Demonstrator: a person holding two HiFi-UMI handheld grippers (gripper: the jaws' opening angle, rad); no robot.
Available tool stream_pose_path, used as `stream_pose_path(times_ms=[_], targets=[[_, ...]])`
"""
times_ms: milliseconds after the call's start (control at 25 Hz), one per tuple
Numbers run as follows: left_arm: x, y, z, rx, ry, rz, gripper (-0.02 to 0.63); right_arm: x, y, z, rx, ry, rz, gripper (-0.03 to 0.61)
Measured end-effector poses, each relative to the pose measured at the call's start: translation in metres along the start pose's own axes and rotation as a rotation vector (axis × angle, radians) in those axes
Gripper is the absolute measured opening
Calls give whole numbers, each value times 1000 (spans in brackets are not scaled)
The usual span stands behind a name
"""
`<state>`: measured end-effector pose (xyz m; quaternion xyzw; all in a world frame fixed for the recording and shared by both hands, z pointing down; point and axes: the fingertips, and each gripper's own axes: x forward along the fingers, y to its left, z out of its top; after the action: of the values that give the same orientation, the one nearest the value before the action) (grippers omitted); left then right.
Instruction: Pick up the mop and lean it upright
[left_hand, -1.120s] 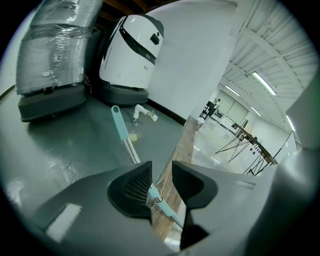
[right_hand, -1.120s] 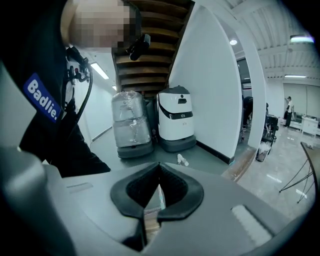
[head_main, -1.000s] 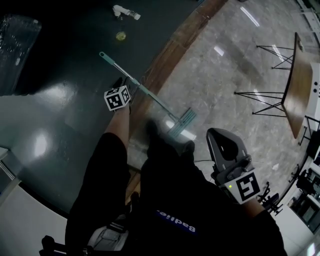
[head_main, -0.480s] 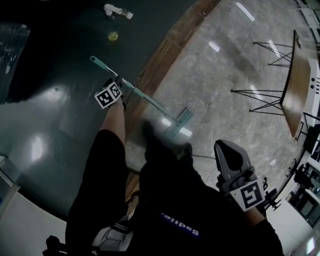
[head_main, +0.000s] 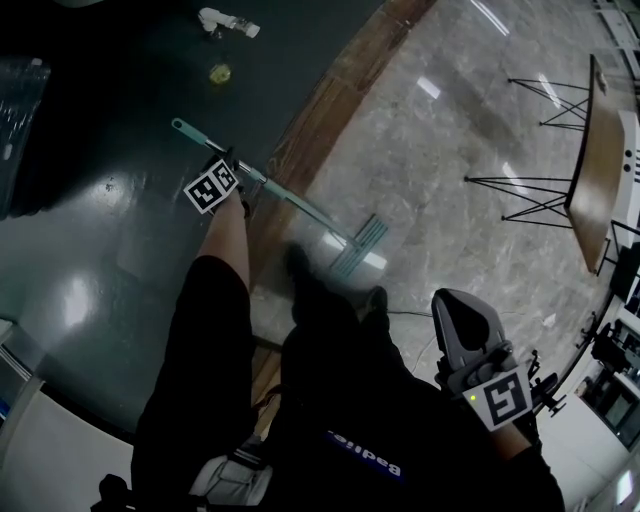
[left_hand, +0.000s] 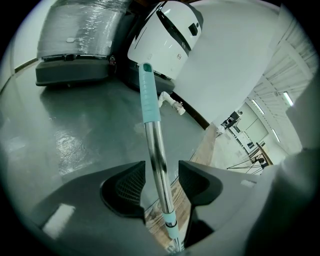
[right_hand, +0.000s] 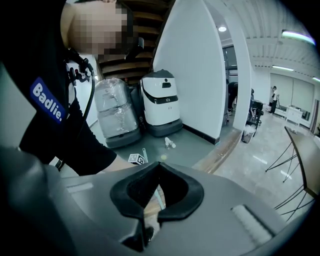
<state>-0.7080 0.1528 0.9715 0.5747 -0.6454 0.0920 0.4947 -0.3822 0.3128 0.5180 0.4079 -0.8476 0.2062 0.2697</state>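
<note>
Though the left gripper (left_hand: 162, 172), jaws just opened wide, straddled the mop (left_hand: 150, 107) handle unclamped, the mop lay unlifted on the floor (head_main: 120, 230); the right gripper (right_hand: 159, 165) was closed, empty.

Mop (head_main: 300, 205) lying flat and diagonal on the floor. The teal grip (left_hand: 148, 95) rests on the dark green floor (head_main: 120, 200), the chrome shaft (left_hand: 159, 165) crosses the wooden strip (head_main: 320, 120), and the ribbed teal flat head (head_main: 358, 245) lies on pale marble floor (head_main: 450, 180).

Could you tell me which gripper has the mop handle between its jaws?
The left gripper: its jaws, just opened, straddle the mop handle; the right gripper is shut.
</note>
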Motion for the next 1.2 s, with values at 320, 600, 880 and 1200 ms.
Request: stream_pose_path(times_ms=[320, 600, 880, 1200], targets=[[10, -2, -5, 11, 7, -9, 203, -5, -7, -13, 14, 18, -28, 5], [7, 0, -7, 7, 13, 7, 123, -11, -8, -16, 13, 11, -22, 5], [0, -6, -5, 7, 14, 5, 123, -16, -10, -11, 14, -9, -20, 5], [-9, -34, -4, 29, -1, -26, 120, -30, -15, -12, 26, -43, -23, 5]])
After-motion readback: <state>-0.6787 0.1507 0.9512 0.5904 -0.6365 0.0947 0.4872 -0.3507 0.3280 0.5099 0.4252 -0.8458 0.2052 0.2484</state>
